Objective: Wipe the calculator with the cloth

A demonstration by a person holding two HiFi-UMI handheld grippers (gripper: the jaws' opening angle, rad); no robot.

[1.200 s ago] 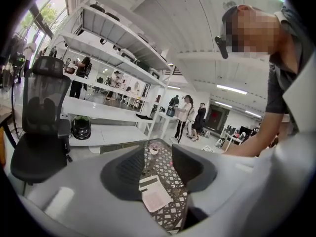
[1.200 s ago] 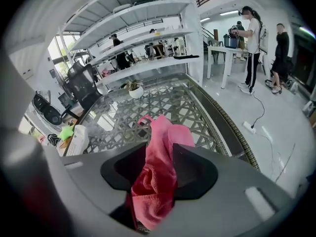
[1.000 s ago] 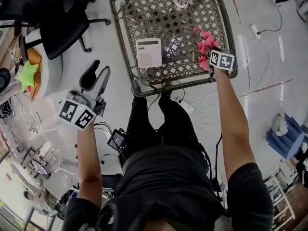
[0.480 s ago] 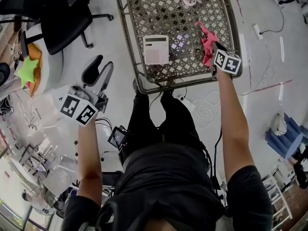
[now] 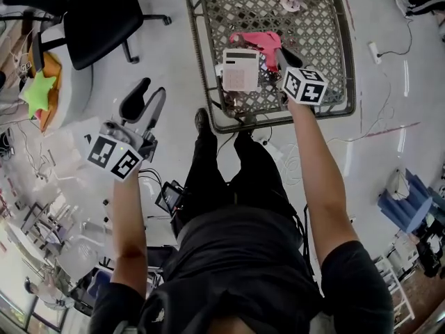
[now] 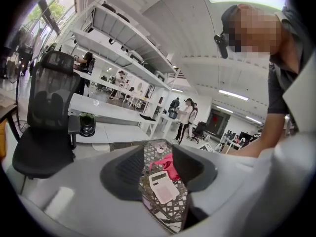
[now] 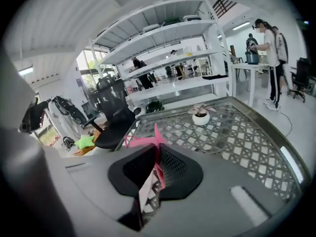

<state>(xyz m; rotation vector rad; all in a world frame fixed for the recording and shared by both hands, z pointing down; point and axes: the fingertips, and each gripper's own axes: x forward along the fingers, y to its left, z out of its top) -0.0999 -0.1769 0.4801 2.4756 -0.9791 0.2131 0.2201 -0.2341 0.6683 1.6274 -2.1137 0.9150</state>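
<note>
Calculator (image 5: 240, 70): white, flat, face up on the table, left of centre and toward its near edge; nothing holds it.
Calculator, handling: judged light and rigid, with a smooth plastic case likely to skid on the open lattice under a wipe; keys and display want light pressure.
Calculator, hold point: the two long side edges, clear of the keys.
Cloth (image 5: 259, 42): pink, soft and limp; it spreads just beyond the calculator's far edge and reaches over its far right corner. Whether it touches the case cannot be told.
Cloth, handling: light, drapes freely and bunches easily; best gripped at a fold.
Right gripper (image 5: 281, 56): just right of the calculator, jaws closed tight on a fold of the cloth.
Left gripper (image 5: 139, 106): well off the table at near left, over the floor; jaws spread wide, nothing between them.
Table (image 5: 348, 61): metal-rimmed lattice top.
Potted plant (image 5: 292, 2): small, white pot, at the far edge.
Office chair (image 5: 97, 19): black, far left.
</note>
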